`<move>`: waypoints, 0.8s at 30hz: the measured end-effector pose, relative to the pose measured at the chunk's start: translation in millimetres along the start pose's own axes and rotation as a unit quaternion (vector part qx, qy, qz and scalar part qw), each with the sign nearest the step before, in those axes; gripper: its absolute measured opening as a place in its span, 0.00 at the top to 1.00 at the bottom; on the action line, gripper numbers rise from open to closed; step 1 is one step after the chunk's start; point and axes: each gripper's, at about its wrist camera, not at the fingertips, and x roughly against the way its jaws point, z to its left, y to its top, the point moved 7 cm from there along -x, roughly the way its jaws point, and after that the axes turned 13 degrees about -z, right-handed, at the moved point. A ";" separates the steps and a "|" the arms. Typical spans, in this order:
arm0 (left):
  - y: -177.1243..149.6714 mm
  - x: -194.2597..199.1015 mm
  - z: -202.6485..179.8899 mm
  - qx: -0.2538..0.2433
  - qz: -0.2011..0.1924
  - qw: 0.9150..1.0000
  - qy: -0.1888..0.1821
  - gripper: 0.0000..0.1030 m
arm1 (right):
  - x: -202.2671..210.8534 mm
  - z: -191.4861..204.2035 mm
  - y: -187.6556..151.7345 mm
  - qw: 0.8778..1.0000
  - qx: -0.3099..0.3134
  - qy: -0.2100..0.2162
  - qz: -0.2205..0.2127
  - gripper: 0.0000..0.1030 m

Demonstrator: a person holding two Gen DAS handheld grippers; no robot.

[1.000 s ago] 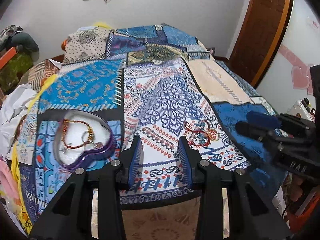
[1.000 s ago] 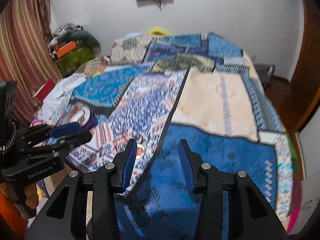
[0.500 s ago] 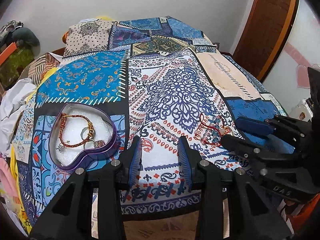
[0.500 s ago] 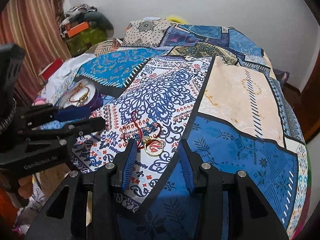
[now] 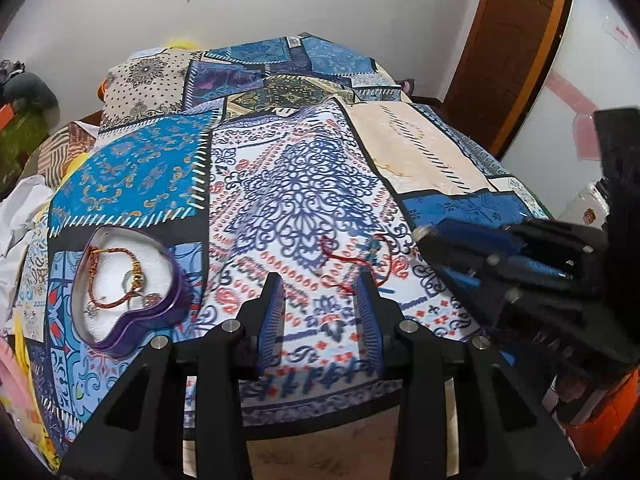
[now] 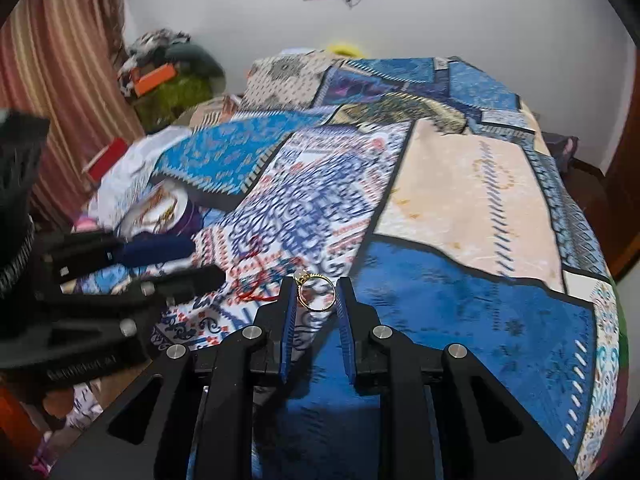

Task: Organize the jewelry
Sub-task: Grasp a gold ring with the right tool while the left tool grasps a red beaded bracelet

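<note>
A purple heart-shaped box [image 5: 132, 312] lies on the patterned bedspread at left, holding a red and gold bracelet [image 5: 114, 272] and small pieces on a white lining. It also shows in the right wrist view [image 6: 172, 216]. A red cord bracelet [image 5: 352, 256] lies on the spread ahead of my open, empty left gripper [image 5: 320, 304]. My right gripper [image 6: 316, 300] is closed on a gold ring [image 6: 316, 292] between its fingertips, lifted just off the spread. The right gripper appears in the left wrist view [image 5: 480, 248], beside the red cord.
The bed edge [image 5: 320, 416] runs just below the left gripper. White cloth [image 5: 16, 208] and clutter lie left of the bed. A striped curtain [image 6: 60, 80] hangs at left, a wooden door [image 5: 508, 40] stands at back right.
My right gripper moved in over the ring and narrowed its fingers around it. The left gripper has edged forward toward the red cord bracelet, still open.
</note>
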 end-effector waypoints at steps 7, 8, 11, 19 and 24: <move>-4.5 -15.6 -17.4 0.001 0.013 1.000 -0.011 0.64 | 18.3 -21.8 8.4 0.999 -0.020 -0.021 -0.023 0.83; -4.0 -16.8 -18.9 0.000 0.011 1.000 -0.008 0.64 | 19.4 -23.6 8.5 0.999 -0.021 -0.022 -0.024 0.83; -2.1 -20.3 -21.5 0.007 0.011 1.000 -0.010 0.73 | 21.8 -27.1 7.9 0.999 -0.024 -0.025 -0.026 0.83; -0.9 -19.3 -23.5 0.023 0.012 0.999 -0.027 0.95 | 23.8 -26.4 11.5 0.999 -0.027 -0.023 -0.031 0.83; 5.9 -5.0 -22.8 0.019 -0.007 0.999 -0.028 0.95 | 28.9 -21.9 16.8 0.999 -0.023 -0.024 -0.036 0.83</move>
